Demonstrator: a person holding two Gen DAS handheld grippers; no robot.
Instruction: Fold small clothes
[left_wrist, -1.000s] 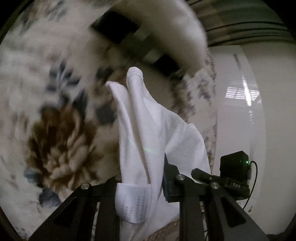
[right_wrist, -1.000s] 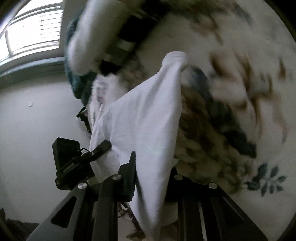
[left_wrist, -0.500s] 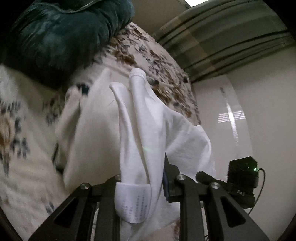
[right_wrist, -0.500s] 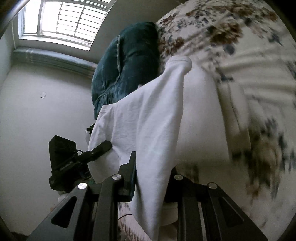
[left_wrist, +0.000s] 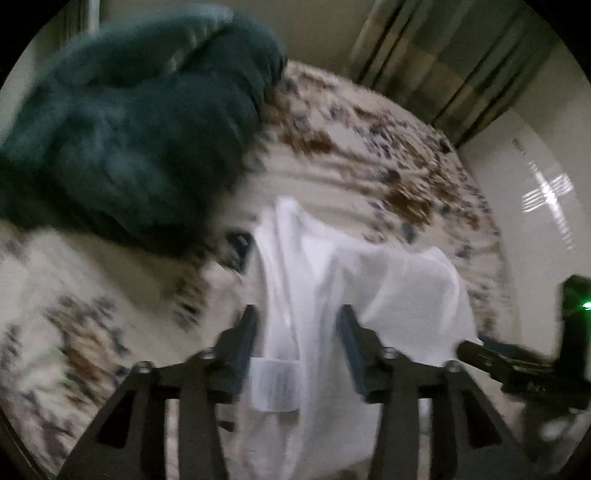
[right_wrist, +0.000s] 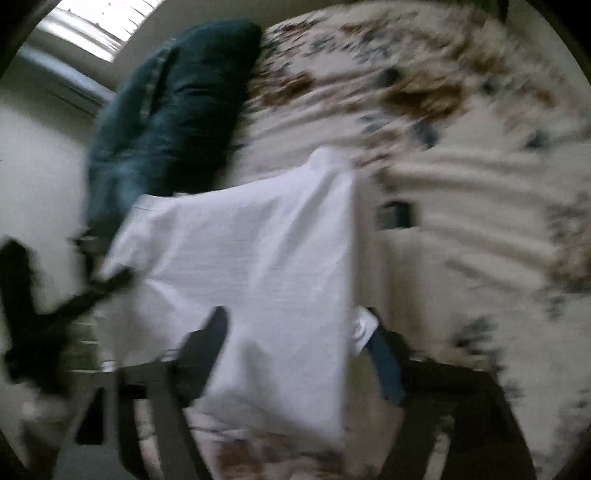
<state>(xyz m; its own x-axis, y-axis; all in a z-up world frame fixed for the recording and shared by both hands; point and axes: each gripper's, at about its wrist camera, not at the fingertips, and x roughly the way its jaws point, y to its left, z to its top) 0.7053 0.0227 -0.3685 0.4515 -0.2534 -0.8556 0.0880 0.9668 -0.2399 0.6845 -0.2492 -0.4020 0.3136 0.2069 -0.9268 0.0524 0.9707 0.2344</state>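
Note:
A small white garment (left_wrist: 317, 280) lies between the two fingers of my left gripper (left_wrist: 297, 325), whose jaws stand apart with the cloth loose between them. A white care label (left_wrist: 275, 384) hangs at the cloth's near end. In the right wrist view the same white garment (right_wrist: 258, 266) drapes over my right gripper (right_wrist: 295, 325), whose fingers are also spread, the left fingertip (right_wrist: 214, 325) partly covered by cloth. Both views are motion-blurred. The other gripper's black body (left_wrist: 535, 369) shows at the right edge of the left wrist view.
A floral bedspread (left_wrist: 388, 177) covers the bed under the garment. A dark teal pillow (left_wrist: 129, 129) lies at the upper left, also in the right wrist view (right_wrist: 177, 110). Striped curtains (left_wrist: 443, 55) hang behind; a window (right_wrist: 99, 22) is at upper left.
Both grippers have opened: the jaws were clamped on the white garment and now stand apart. The views have swung further toward the bed and pillow, and the cloth has sagged lower.

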